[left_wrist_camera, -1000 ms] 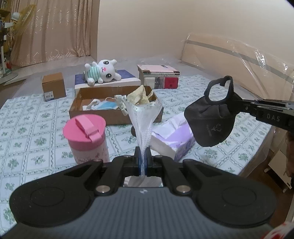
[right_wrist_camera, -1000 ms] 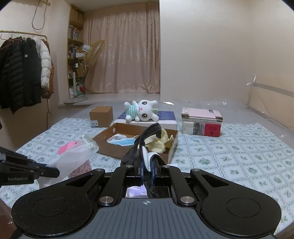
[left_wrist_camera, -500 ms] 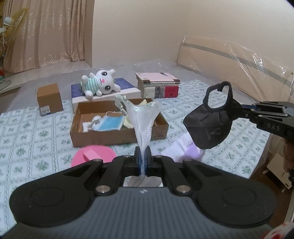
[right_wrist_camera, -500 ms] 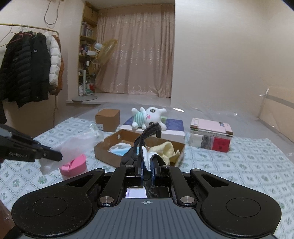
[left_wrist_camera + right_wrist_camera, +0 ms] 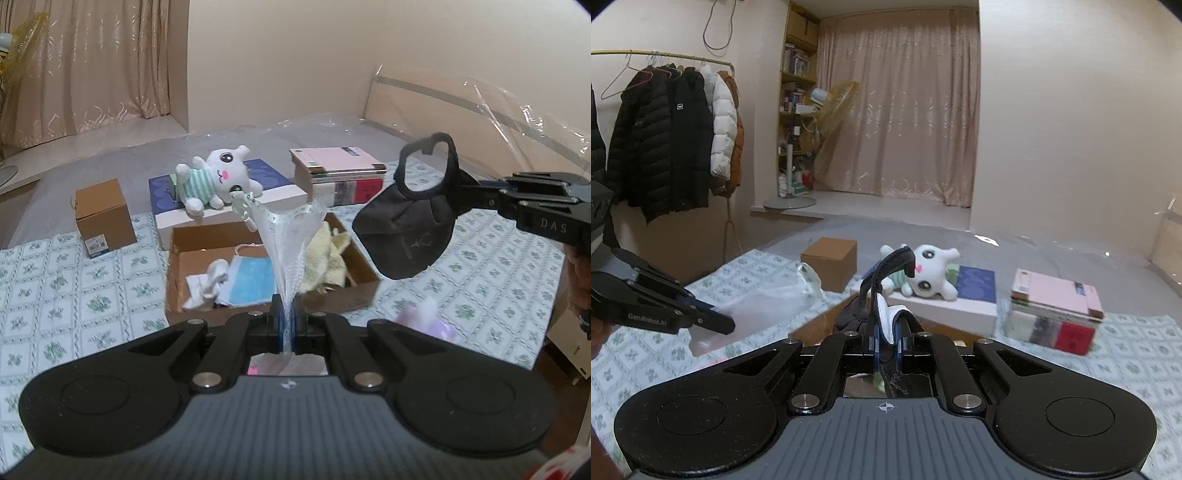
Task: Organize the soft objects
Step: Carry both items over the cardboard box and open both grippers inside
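Note:
My left gripper (image 5: 286,325) is shut on a clear plastic bag (image 5: 291,243) that fans upward in the air. In the right wrist view the same bag (image 5: 764,310) hangs from the left gripper (image 5: 729,326). My right gripper (image 5: 886,341) is shut on a black face mask (image 5: 882,280); from the left wrist view the mask (image 5: 406,229) dangles at the right, held by that gripper (image 5: 458,194). Below both lies an open cardboard box (image 5: 177,243) with a blue mask (image 5: 251,278), white cloth and yellow cloth (image 5: 328,258) inside.
A white plush rabbit (image 5: 214,181) lies on a blue-and-white box (image 5: 280,192) behind the cardboard box. A small brown carton (image 5: 103,218) sits left, stacked books (image 5: 340,177) right. A purple tissue pack (image 5: 424,321) lies near. Coats hang on a rack (image 5: 672,140).
Both grippers rose and moved forward toward the cardboard box, still holding the bag and the black mask. The pink-lidded container dropped out of the left wrist view.

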